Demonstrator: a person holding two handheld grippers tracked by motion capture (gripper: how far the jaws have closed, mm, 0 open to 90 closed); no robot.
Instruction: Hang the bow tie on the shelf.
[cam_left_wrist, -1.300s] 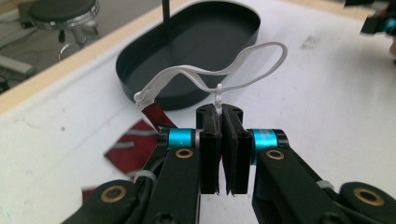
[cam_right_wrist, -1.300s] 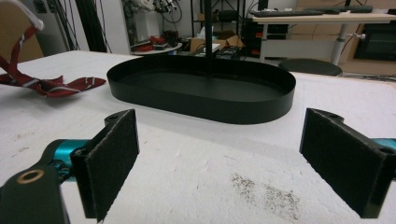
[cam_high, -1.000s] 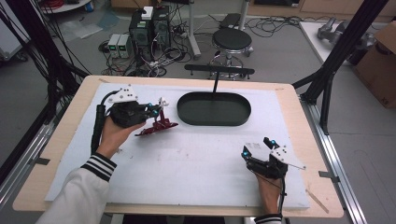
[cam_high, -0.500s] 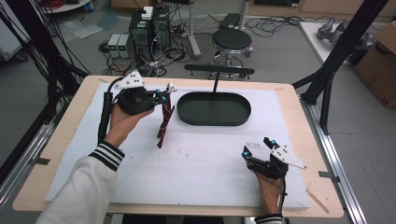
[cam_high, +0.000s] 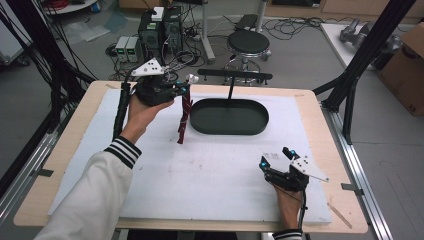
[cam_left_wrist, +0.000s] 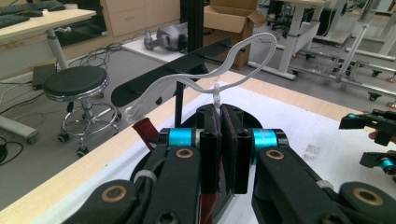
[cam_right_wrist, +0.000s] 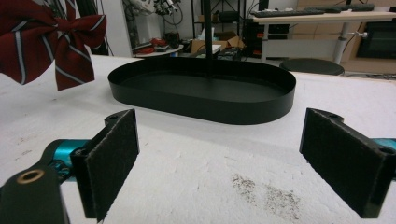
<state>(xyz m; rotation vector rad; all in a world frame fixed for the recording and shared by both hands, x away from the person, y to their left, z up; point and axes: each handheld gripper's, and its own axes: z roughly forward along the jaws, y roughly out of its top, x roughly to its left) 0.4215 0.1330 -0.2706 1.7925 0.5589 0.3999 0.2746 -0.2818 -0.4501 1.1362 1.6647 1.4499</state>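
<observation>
The left gripper (cam_high: 184, 89) has its fingers (cam_left_wrist: 211, 154) pressed together on the white elastic strap (cam_left_wrist: 210, 74) of a dark red striped bow tie (cam_high: 184, 116), so the bow hangs straight down below the fingers, clear of the white mat (cam_high: 220, 170) that covers the table (cam_high: 75, 125). In the left gripper view the strap loops up and forward from the fingertips toward the black crossbar (cam_left_wrist: 177, 74) of a small stand, whose post rises from an oval black tray (cam_high: 229, 117). The bar lies just beyond the fingers and a little to their far side; the strap is not yet over it, as far as the pictures show. The right gripper (cam_high: 279, 161) rests low on the mat near the person's edge of the table, its fingers (cam_right_wrist: 112, 158) spread wide with nothing between them, well apart from the bow (which shows up off to their upper left in the right gripper view, with the tray straight ahead). Judged from this, the pick-up is done: the bow tie is lifted and held beside the tray. What seems left is to carry the strap over the crossbar, hook it there so the bow hangs from the stand, and then let go. The right hand has no part in it so far.
</observation>
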